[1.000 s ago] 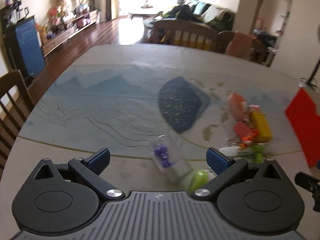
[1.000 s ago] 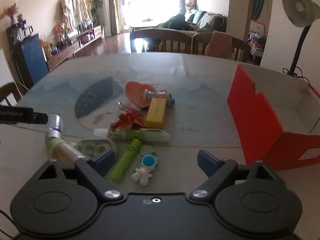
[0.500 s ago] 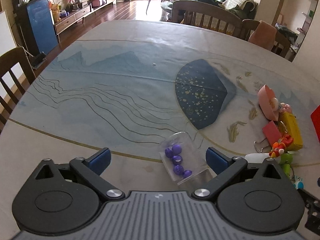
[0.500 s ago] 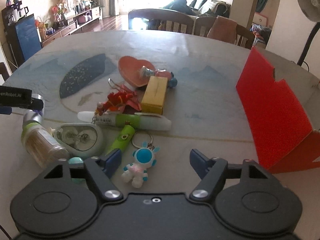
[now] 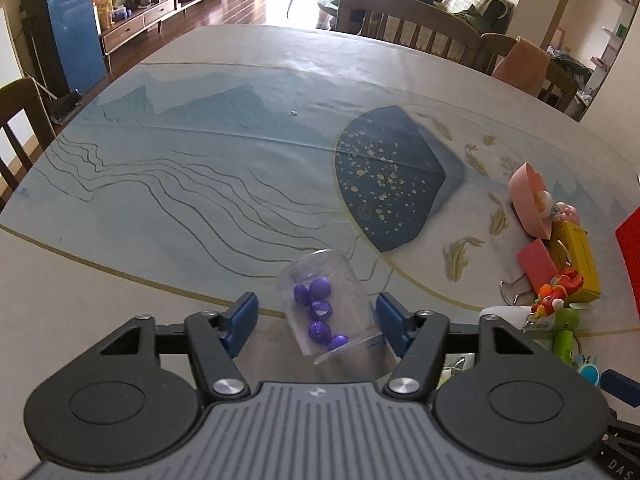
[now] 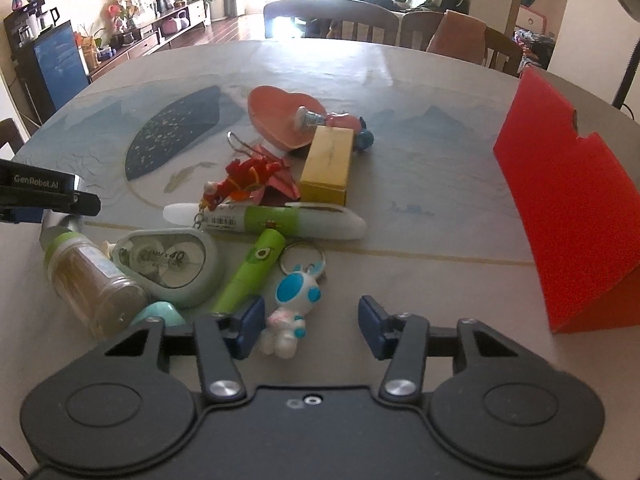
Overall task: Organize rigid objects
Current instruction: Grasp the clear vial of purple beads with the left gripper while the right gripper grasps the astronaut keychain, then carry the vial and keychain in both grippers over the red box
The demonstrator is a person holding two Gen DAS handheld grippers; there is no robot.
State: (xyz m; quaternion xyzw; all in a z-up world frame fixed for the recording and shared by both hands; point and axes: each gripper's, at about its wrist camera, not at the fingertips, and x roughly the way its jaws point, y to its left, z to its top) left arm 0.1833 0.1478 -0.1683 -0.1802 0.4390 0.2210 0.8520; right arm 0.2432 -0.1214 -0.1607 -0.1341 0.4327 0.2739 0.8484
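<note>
Clear plastic cup (image 5: 324,304), on its side, purple balls (image 5: 318,308) inside

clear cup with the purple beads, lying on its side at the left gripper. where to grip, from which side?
Grip the clear cup across its round wall near mid-length, coming from above. It lies on its side, so both curved flanks are free. The left gripper already straddles it, jaws closing, the right pad at the wall, a gap at the left. Avoid the open rim; the purple beads could likely spill.
</note>
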